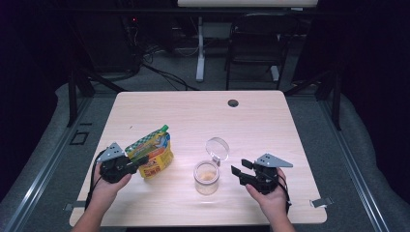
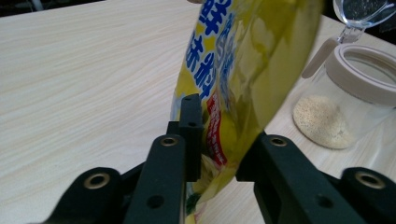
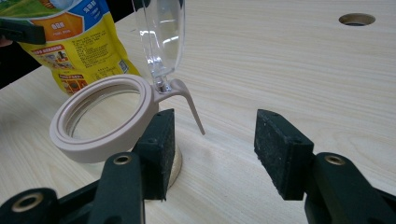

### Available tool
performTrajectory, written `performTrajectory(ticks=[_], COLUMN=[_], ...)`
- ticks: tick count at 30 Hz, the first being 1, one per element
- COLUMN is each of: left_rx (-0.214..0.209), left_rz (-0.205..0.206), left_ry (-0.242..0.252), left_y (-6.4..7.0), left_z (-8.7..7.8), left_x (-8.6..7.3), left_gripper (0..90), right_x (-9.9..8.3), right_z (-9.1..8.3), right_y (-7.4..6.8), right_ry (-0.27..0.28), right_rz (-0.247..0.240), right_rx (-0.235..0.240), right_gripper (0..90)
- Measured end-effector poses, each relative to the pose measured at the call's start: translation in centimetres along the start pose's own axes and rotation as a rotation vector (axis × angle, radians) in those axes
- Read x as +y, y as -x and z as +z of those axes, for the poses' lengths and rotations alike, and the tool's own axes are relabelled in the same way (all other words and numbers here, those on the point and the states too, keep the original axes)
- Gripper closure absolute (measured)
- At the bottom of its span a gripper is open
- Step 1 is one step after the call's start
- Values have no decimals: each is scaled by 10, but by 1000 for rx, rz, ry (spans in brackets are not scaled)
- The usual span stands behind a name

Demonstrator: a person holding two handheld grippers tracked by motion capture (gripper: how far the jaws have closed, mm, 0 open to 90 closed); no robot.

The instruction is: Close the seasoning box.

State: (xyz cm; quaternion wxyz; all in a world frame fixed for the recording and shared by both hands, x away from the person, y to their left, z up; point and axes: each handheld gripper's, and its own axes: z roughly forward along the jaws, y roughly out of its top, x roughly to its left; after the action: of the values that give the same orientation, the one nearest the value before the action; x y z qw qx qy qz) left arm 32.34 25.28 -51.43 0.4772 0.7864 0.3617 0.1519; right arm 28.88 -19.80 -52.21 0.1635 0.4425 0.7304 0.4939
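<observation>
The pouch (image 1: 151, 153) is printed in yellow, green, blue and orange, with a green cap at its top corner. Blue East Asian characters are visible on its face in the left gripper view (image 2: 233, 60), but they are cut off at the top edge and are not readable; the small print on the back panel in the right gripper view (image 3: 70, 42) is too fine to make out. No brand name can be read.

The pouch is held tilted above the table (image 1: 270, 121), toward the near left corner. It is clamped near its lower end between the jaws of the left gripper (image 1: 140, 161), which are closed on it from both sides. Its lower tip is hidden behind the jaws.

The jar (image 1: 207, 177) is of clear glass with a beige collar and stands near the middle of the near edge. A small heap of pale powder lies at its bottom (image 2: 322, 122). Its clear hinged lid (image 1: 217, 147) is swung open and stands upright behind the rim.

The right gripper (image 1: 239, 168) is held just right of the jar, with its jaws apart and nothing between them.
</observation>
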Motion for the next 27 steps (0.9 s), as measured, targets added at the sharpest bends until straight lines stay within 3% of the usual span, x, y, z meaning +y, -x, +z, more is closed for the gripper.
performTrajectory(ticks=[4,9,19,27], left_rx=[16,12,-19,-125], left_rz=[33,25,44,83], left_ry=[12,19,24,36], left_y=[4,7,19,37], left_z=[1,1,8,15], left_x=[0,1,7,8], left_gripper=[833,887,900,900], right_x=[0,0,0,0], right_z=[0,1,2,1], right_y=[1,1,2,3], right_ry=[-3,-2,2,-2], right_rz=[1,6,11,10], right_rx=[2,5,6,3], right_gripper=[480,480,482,482])
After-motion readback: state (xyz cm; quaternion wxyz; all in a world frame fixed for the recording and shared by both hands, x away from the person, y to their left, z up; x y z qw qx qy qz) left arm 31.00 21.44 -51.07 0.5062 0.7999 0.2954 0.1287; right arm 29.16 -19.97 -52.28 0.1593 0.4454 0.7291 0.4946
